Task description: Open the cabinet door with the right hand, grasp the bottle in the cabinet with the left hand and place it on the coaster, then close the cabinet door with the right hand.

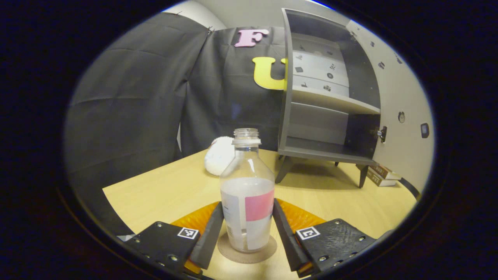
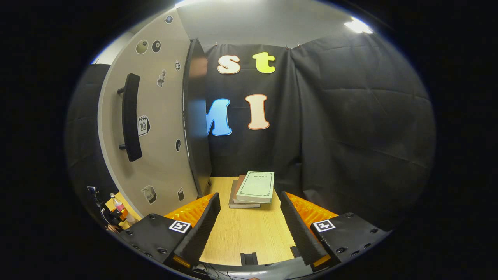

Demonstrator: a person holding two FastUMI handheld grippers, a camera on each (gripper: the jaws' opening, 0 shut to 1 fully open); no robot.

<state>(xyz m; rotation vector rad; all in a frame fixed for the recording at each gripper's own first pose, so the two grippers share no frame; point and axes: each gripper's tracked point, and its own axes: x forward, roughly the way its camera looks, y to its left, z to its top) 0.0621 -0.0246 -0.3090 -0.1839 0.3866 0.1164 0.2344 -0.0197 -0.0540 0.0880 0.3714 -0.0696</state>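
Tabletop coaster (image 1: 247, 249): bottle (image 1: 247, 194) between parted left claw (image 1: 247, 227)

Bottle on the coaster, cabinet door open.

The bottle (image 1: 247, 190) is clear plastic with no cap, its neck open, and wears a white label with 1 pink patch. It stands upright on the coaster (image 1: 248, 247), a round tan disc lying flat on the wooden table. The cabinet (image 1: 328, 97) is grey, stands on short splayed legs behind the bottle, and has 1 shelf splitting it into 2 compartments. Its door (image 1: 397, 105) is swung wide open to the side; in the right gripper view the door (image 2: 155, 128) shows a beige front with small stickers and a black vertical handle (image 2: 130, 116).
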